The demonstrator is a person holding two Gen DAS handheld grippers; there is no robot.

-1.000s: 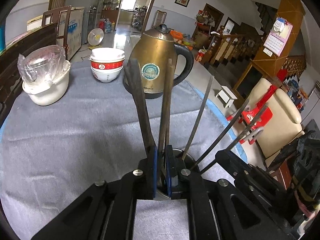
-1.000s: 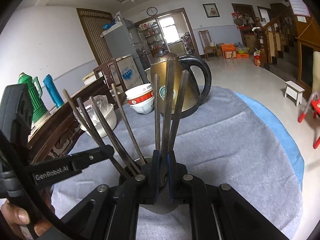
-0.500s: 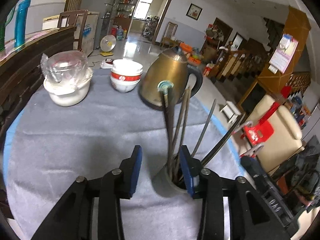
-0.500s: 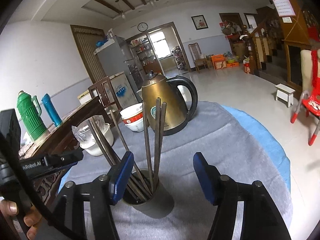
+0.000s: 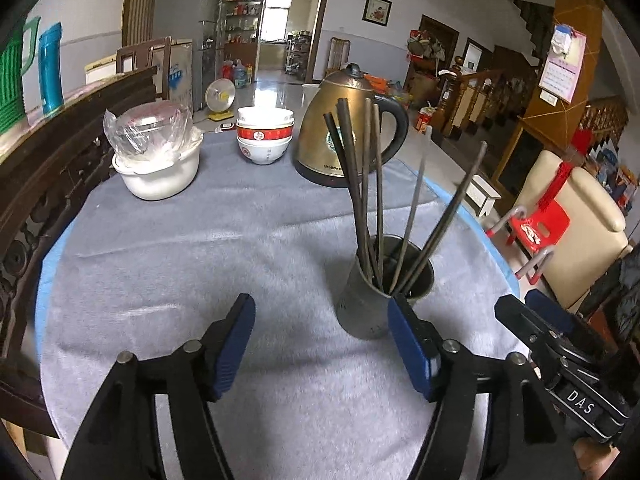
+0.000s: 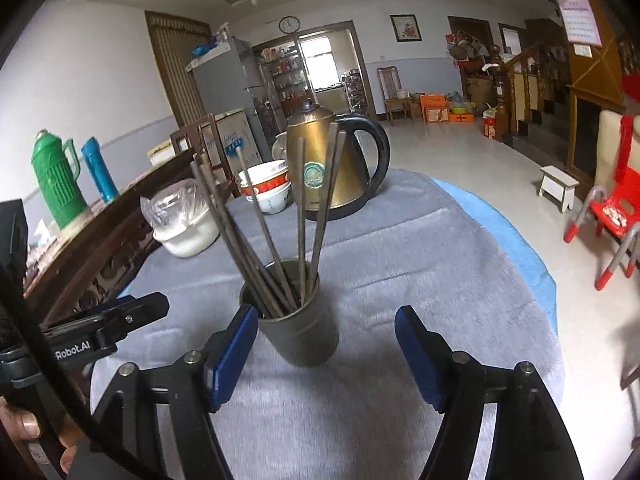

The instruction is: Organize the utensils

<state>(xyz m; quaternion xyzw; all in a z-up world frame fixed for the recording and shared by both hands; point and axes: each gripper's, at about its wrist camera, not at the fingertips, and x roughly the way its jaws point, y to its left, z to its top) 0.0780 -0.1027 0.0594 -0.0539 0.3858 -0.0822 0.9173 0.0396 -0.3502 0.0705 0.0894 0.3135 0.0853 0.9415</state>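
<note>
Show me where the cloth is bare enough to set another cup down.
Bare grey cloth lies left of the metal cup, between it and the white pot. Another bare strip runs right of the cup toward the blue edge. The far side is crowded: pot, stacked bowls, kettle.

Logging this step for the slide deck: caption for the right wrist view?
Right gripper open before the metal cup of chopsticks on the grey cloth.

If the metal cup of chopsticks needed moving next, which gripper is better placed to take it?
Right, probably. The right gripper is open with the metal cup almost centred between its fingers. The left gripper is also open, but the cup sits off beside its right finger.
</note>
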